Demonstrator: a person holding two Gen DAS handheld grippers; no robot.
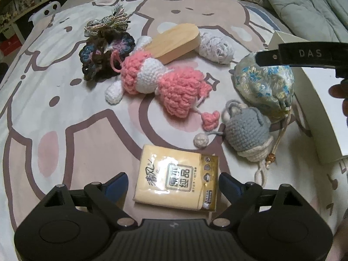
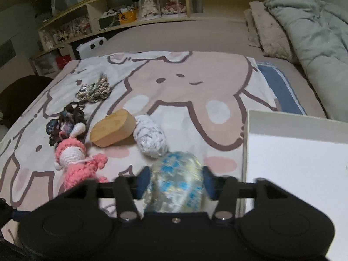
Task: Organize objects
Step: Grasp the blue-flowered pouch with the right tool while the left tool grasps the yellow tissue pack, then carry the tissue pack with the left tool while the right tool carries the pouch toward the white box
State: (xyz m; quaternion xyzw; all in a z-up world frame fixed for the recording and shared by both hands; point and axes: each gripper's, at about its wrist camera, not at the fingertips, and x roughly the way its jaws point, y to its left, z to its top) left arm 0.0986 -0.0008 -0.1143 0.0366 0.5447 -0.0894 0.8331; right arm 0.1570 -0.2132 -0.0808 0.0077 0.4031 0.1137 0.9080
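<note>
My right gripper is shut on a blue-and-gold brocade pouch, which also shows in the left wrist view with its drawstring trailing on the bed. My left gripper is open, its fingers on either side of a yellow tissue pack that lies flat. A pink crochet doll, a wooden block, a white crochet ball, a grey crochet pouch, a dark crochet flower and a braided cord lie on the bedspread.
A white open box stands to the right of the pouch, also in the left wrist view. A grey duvet and pillow lie at the back right. Shelves run behind the bed.
</note>
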